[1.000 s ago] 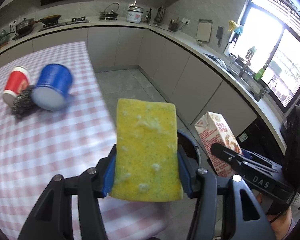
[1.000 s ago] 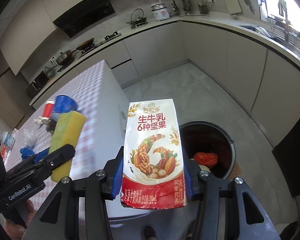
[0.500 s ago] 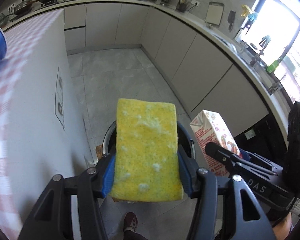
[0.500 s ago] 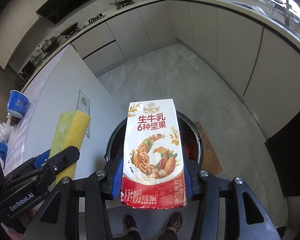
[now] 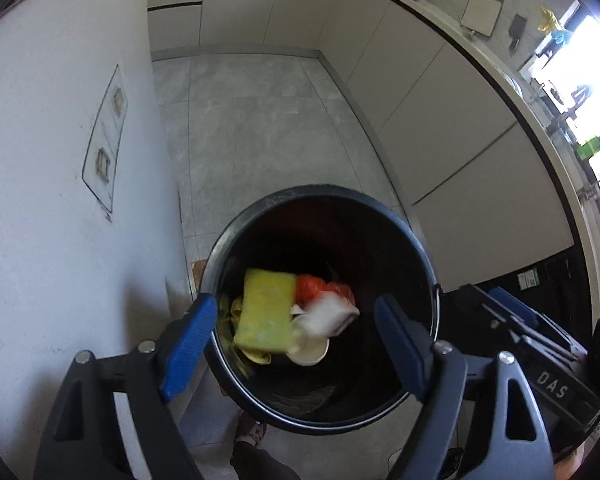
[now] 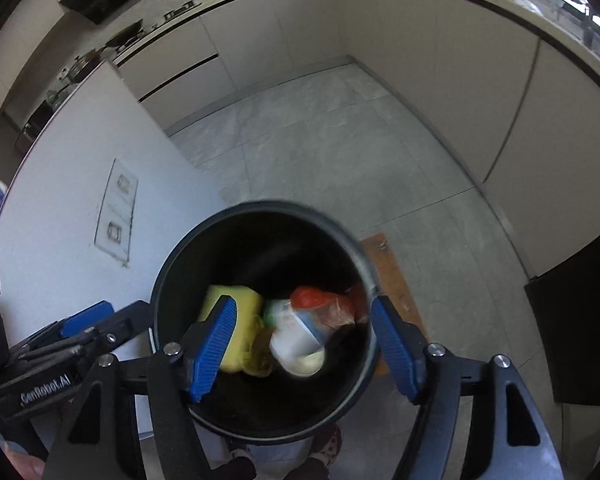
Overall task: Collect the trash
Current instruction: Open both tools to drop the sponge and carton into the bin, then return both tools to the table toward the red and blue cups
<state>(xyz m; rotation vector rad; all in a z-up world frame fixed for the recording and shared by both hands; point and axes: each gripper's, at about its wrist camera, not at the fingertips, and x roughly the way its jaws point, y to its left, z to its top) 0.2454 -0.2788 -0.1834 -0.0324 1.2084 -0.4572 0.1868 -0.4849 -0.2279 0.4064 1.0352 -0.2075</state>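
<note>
Both loads have dropped: sponge (image 5: 265,311) and carton (image 6: 296,334) lie in the bin (image 5: 414,236) straight below my left gripper (image 5: 296,344) and right gripper (image 6: 304,344), jaws opening, empty.

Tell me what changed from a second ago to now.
Both grippers let go: the left gripper dropped the yellow sponge and the right gripper dropped the milk carton into the black bin. Both sets of jaws are opening, nothing between them. The bin stayed put.

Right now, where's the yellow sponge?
In both wrist views the yellow sponge is inside the black trash bin, on its left side beside the milk carton.
</note>
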